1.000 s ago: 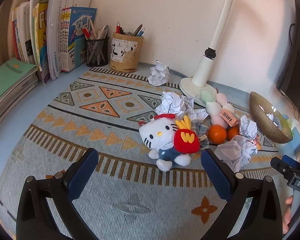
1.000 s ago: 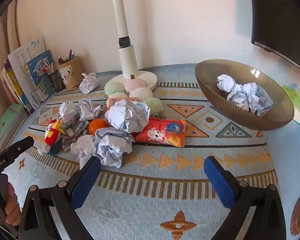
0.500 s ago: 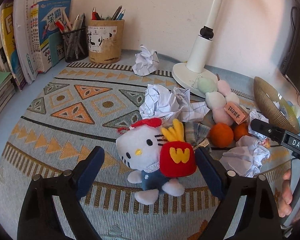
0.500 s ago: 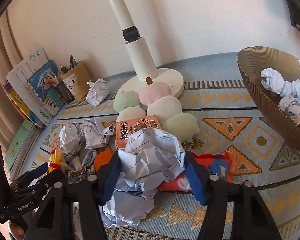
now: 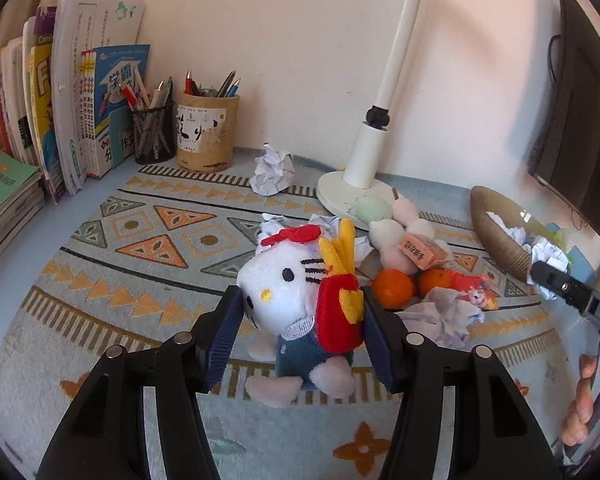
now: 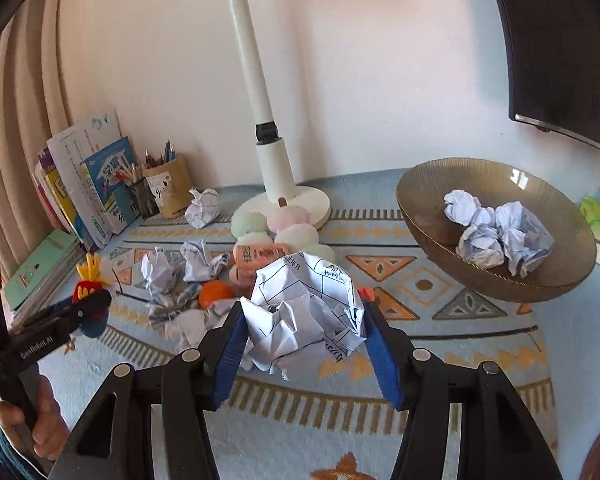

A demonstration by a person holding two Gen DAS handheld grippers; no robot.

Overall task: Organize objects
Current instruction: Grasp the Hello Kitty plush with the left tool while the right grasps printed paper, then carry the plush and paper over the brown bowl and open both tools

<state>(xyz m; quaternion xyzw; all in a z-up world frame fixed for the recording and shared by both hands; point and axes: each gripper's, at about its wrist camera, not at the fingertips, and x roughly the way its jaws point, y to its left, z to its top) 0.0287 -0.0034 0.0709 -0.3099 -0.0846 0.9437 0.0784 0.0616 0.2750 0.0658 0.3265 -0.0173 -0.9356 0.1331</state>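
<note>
My left gripper (image 5: 300, 332) is shut on a white cat plush toy (image 5: 288, 284) with a red bow and a red fries pouch, held above the patterned mat (image 5: 140, 280). My right gripper (image 6: 304, 340) is shut on a crumpled paper ball (image 6: 304, 312), lifted off the mat. A brown bowl (image 6: 428, 224) at the right holds several paper balls (image 6: 496, 232). More paper balls (image 6: 158, 272), two oranges (image 5: 392, 288), a pink box (image 5: 420, 250) and pastel plush balls (image 5: 384, 232) lie in a pile by the lamp base.
A white desk lamp (image 5: 364, 160) stands at the back. Two pen holders (image 5: 206, 132) and upright books (image 5: 80, 112) line the back left, with a green book stack (image 5: 4, 192) beside them. A dark monitor (image 5: 576, 120) is at the right.
Both grippers have closed on their objects and lifted them: the left on the plush toy, the right on the paper ball. Both have pulled back from the pile.
</note>
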